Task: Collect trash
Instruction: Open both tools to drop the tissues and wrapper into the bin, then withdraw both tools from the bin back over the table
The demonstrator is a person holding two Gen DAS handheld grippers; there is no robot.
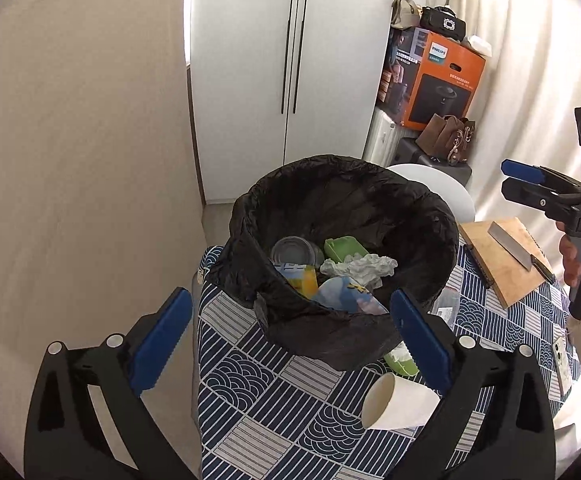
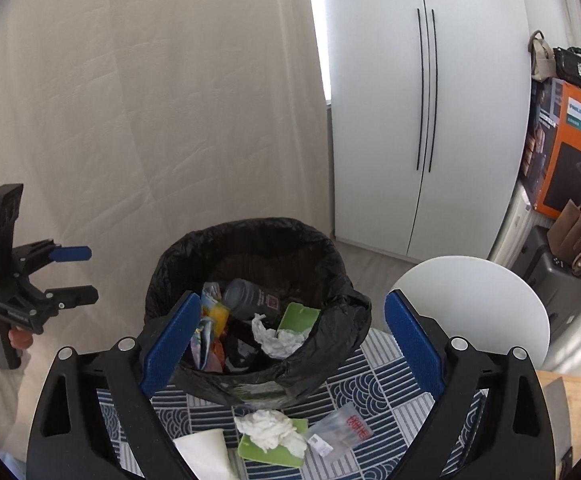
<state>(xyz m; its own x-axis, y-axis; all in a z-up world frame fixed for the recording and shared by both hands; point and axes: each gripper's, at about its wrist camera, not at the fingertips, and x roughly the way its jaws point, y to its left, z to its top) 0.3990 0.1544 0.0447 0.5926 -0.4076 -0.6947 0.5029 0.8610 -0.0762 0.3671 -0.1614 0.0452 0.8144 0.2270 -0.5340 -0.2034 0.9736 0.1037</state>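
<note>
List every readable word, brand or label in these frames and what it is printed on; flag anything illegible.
"PHILIPS": on the orange box beside the wardrobe.
"DAS": on the right gripper, seen from the left wrist view; the rest is cut off.
Red characters on the clear packet on the table: too blurred to read.
Print on the can in the bin: illegible.

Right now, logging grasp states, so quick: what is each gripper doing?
Left gripper: open, holding nothing, above the black-bagged trash bin.
Right gripper: open, holding nothing, over the same bin.
</note>
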